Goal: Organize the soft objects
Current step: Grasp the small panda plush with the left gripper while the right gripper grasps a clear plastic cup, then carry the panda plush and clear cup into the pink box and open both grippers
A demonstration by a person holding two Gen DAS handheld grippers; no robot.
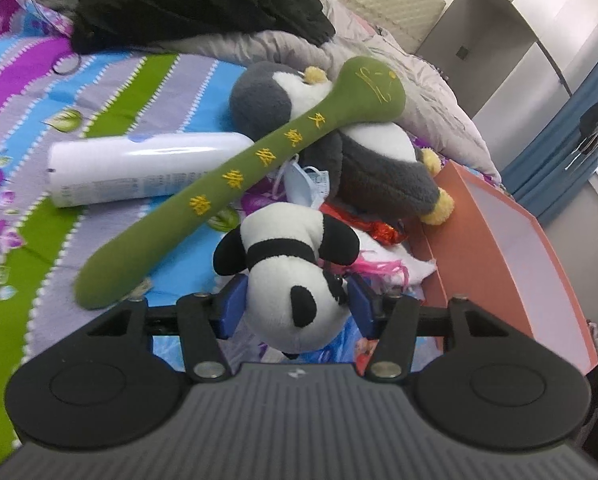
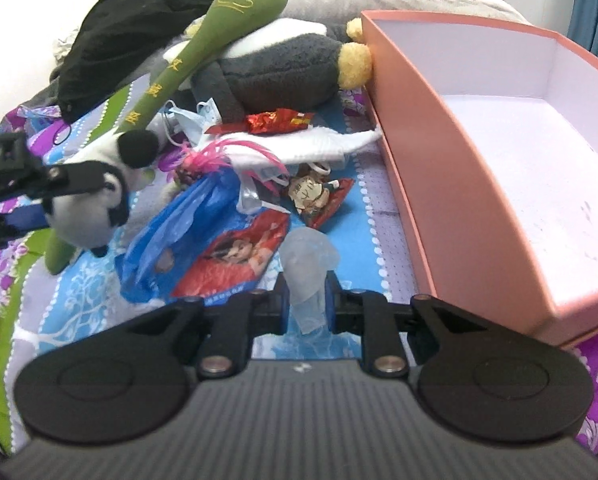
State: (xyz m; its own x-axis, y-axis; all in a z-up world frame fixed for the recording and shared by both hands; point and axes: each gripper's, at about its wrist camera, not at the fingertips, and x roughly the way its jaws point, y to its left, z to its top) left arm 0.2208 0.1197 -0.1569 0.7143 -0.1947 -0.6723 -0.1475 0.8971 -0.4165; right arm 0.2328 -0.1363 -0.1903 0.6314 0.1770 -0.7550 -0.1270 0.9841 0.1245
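Observation:
My left gripper (image 1: 295, 308) is shut on a small panda plush (image 1: 287, 276) and holds it just above the bed; the same panda and gripper show at the left of the right wrist view (image 2: 95, 208). My right gripper (image 2: 307, 300) is shut on a crumpled clear plastic piece (image 2: 309, 264). A long green plush stick with yellow writing (image 1: 235, 176) leans across a grey and white penguin plush (image 1: 363, 160). The empty pink box (image 2: 479, 184) stands on the bed to the right of both grippers.
A white bottle (image 1: 139, 168) lies on the striped bedspread. Black clothing (image 1: 195, 4) and a grey quilt (image 1: 411, 80) are piled behind. A blue plastic bag (image 2: 179, 240), red snack wrappers (image 2: 279, 120), a face mask (image 2: 195, 120) and a pink tassel (image 2: 219, 152) litter the bed beside the box.

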